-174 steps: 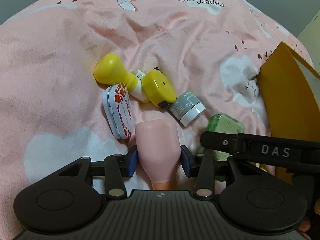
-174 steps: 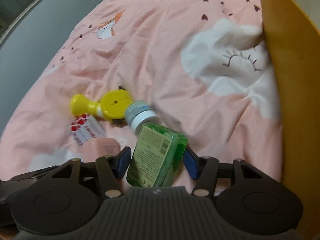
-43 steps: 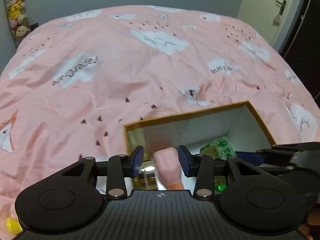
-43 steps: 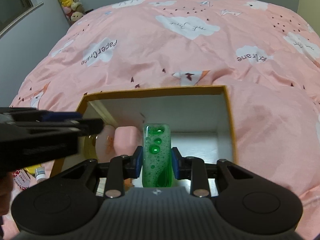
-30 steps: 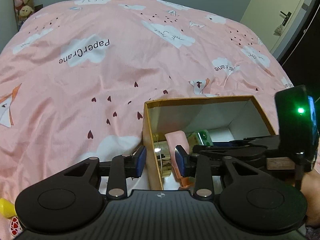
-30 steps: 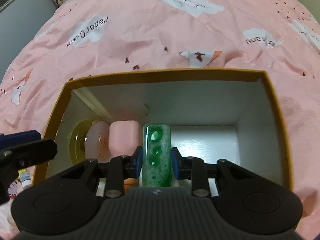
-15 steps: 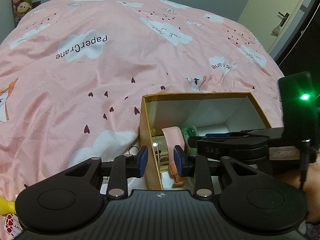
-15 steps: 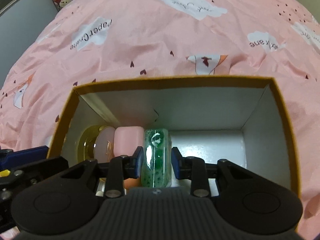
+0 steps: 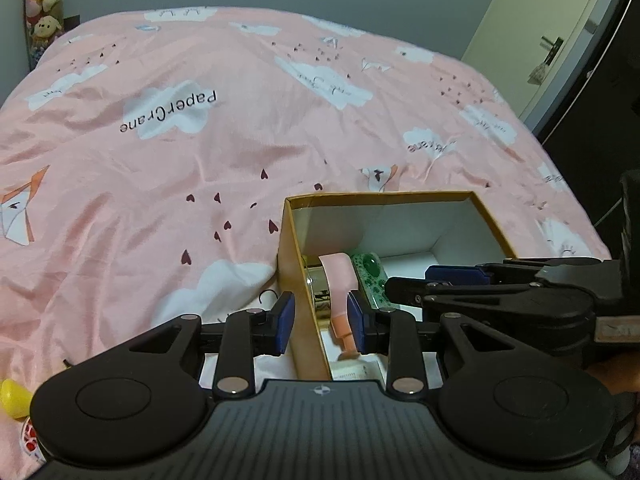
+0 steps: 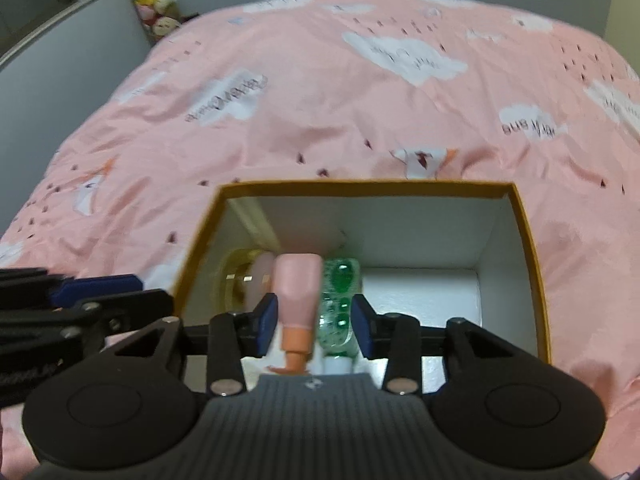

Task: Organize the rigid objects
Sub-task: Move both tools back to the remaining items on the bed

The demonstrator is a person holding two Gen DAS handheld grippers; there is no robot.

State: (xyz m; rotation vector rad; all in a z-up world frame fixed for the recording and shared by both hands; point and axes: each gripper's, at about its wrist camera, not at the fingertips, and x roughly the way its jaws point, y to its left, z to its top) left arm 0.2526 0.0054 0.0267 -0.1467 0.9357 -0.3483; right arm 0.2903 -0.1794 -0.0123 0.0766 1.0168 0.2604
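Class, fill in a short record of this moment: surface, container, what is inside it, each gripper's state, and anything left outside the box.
surface: pink bedspread with cloud prints
container: open yellow-edged box, white inside
contents: pink bottle and green bottle side by side at the box's left end, a round yellowish item beyond them
left gripper: open, nothing held, astride the box's near wall
right gripper: jaws have just been opening; both bottles show between them, pads clear
outside: yellow object at the left view's edge
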